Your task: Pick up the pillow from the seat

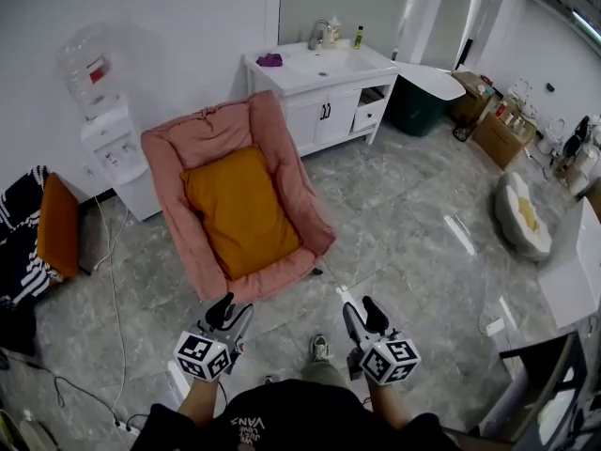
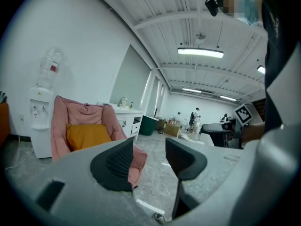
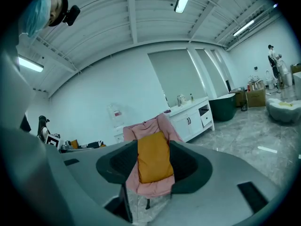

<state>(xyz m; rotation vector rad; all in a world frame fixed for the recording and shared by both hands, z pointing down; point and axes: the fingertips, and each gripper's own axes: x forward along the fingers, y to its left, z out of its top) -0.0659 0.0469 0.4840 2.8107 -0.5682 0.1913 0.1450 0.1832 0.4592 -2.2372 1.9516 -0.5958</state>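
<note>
An orange pillow (image 1: 239,212) lies on the seat of a pink padded chair (image 1: 174,167) on the tiled floor, ahead of me and slightly left. Both grippers hover near the floor in front of the chair, short of its front edge. My left gripper (image 1: 233,310) is open and empty; in its own view the left gripper (image 2: 148,149) has the pillow (image 2: 87,134) and the chair (image 2: 63,114) off to the left. My right gripper (image 1: 362,310) is also open with nothing held. Past the right gripper (image 3: 153,150), the distant pillow (image 3: 153,164) on the chair (image 3: 146,126) shows in the gap between the jaws.
A water dispenser (image 1: 113,130) stands left of the chair and a white sink cabinet (image 1: 324,87) behind it. A cable (image 1: 113,280) runs over the floor at left, beside another orange cushion (image 1: 58,225). A dark bin (image 1: 418,106), boxes (image 1: 502,134) and a pet bed (image 1: 524,216) are at right.
</note>
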